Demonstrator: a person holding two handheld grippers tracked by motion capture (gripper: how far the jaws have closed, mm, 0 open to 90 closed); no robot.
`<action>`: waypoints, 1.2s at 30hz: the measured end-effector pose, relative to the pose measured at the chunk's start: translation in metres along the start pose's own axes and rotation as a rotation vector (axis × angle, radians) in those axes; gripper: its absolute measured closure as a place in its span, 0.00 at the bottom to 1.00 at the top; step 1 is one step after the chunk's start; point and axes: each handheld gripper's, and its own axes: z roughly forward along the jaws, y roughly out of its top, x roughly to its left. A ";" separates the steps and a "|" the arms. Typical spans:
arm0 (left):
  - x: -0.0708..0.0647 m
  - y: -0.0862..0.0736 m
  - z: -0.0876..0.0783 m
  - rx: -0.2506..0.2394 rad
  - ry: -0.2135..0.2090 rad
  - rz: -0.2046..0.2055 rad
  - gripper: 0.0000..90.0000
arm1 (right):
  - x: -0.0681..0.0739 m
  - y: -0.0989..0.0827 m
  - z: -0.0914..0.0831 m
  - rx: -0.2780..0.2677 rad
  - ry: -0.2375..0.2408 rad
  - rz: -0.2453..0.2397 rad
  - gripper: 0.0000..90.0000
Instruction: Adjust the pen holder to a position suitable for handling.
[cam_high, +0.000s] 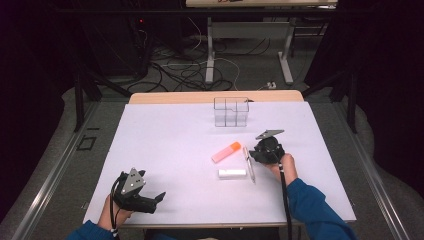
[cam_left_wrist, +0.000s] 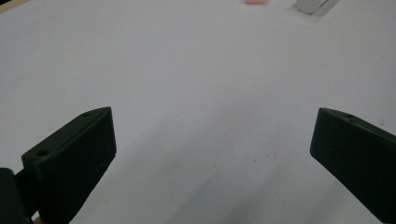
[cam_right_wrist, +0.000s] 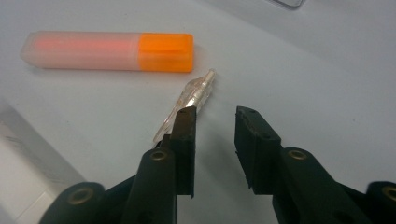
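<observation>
My right gripper (cam_high: 253, 155) (cam_right_wrist: 215, 116) hovers low over the white table (cam_high: 165, 135), right of centre, with its jaws a little apart and nothing between them. A clear pen (cam_high: 248, 163) (cam_right_wrist: 198, 91) lies on the table just beside its left jaw, partly hidden behind that jaw. Beyond the pen lies an orange-capped highlighter (cam_high: 226, 151) (cam_right_wrist: 107, 51). A white rectangular block (cam_high: 232, 173) (cam_right_wrist: 18, 172) rests just in front of the highlighter. My left gripper (cam_high: 160, 196) (cam_left_wrist: 212, 126) sits at the near left corner, jaws wide open over bare table.
A clear box with compartments (cam_high: 231, 111) stands at the far middle of the table. The person's forearms in blue sleeves (cam_high: 312, 210) come in at the near edge. Beyond the table are desk legs and cables on the floor.
</observation>
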 end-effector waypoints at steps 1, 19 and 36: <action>0.000 0.000 0.000 -0.005 0.003 -0.003 0.00 | 0.000 -0.001 -0.002 0.000 0.001 -0.002 0.72; 0.000 0.000 -0.001 0.001 0.003 -0.003 0.00 | 0.006 -0.010 -0.029 0.036 0.107 0.033 0.21; -0.001 0.000 -0.001 0.000 0.004 -0.002 0.00 | 0.015 -0.014 -0.041 0.072 0.122 0.068 0.05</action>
